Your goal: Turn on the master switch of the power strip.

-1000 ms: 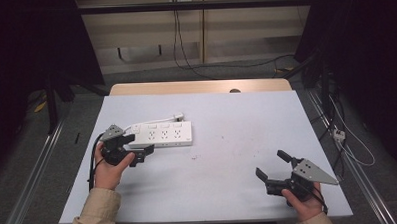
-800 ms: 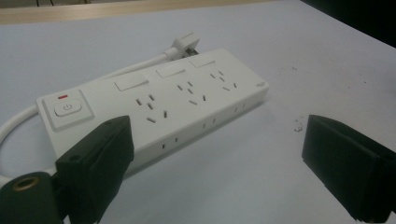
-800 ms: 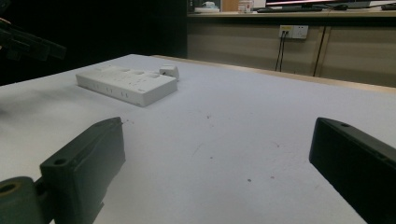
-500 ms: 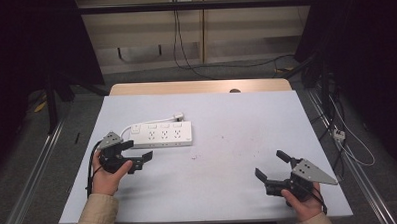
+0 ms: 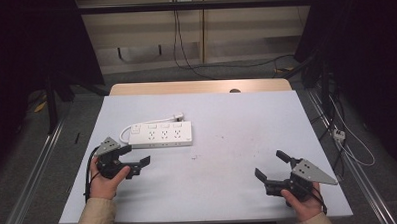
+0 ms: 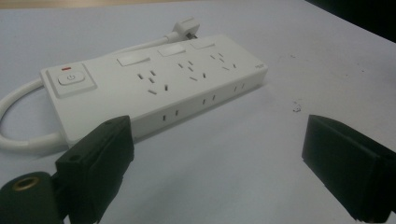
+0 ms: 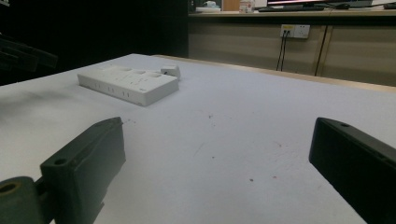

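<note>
A white power strip (image 5: 160,134) lies flat on the table's left half, its cord looping round the left end to a plug (image 5: 177,115) behind it. In the left gripper view the power strip (image 6: 154,88) fills the upper left, with a power button (image 6: 70,78) at its near end. My left gripper (image 5: 135,155) hovers open just in front of the strip, nothing between its jaws. My right gripper (image 5: 272,165) is held open near the table's front right, far from the strip. From the right gripper view the power strip (image 7: 127,83) sits off to the upper left.
The pale table top (image 5: 237,135) carries a few small dark specks around its middle. A wooden strip (image 5: 200,87) runs along its far edge. Cables (image 5: 184,47) trail over the floor behind the table, and metal rails flank both sides.
My left gripper has drawn back toward the front edge, away from the power strip. The right gripper has stayed where it was.
</note>
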Motion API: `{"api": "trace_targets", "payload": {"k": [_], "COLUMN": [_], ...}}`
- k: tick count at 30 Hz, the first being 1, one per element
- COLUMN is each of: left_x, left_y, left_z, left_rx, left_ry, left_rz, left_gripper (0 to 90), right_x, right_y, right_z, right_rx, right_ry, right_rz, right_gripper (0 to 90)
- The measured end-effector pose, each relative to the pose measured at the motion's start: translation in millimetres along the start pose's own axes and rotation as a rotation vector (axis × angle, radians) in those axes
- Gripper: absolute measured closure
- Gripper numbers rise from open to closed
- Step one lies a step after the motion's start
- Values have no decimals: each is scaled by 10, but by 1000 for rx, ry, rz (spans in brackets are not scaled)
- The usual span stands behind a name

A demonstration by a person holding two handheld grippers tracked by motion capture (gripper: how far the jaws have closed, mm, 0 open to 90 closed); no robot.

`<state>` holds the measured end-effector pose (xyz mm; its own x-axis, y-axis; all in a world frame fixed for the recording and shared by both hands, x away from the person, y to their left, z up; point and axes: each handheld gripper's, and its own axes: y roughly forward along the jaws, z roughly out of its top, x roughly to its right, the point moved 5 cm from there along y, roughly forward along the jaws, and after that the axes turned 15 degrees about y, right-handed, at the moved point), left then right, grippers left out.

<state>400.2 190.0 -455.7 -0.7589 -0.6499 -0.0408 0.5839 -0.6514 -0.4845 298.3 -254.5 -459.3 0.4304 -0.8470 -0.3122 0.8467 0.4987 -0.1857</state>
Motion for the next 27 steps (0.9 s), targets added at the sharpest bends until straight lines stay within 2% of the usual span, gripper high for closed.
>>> {"api": "trace_targets", "payload": {"k": [7,8,17,27], "left_x": [31,30,52,86], "left_y": [-38,-49,-99,-148], "left_z": [-53,-65,-125,-188], "left_rx": [22,11,18,4], "left_ry": [-8,2,-7,23], "left_rz": [1,1,5,17], "left_gripper": [88,89,89,89], "right_x": [0,1,-1,-4], "right_y": [-6,-7,-7,-6], "right_z": [-2,-3,-2,-5], "right_rx": [-2,-3,-3,-7], "right_ry": [1,2,3,1], "right_rz": [2,1,0,4], "right_gripper": [33,33,33,33]}}
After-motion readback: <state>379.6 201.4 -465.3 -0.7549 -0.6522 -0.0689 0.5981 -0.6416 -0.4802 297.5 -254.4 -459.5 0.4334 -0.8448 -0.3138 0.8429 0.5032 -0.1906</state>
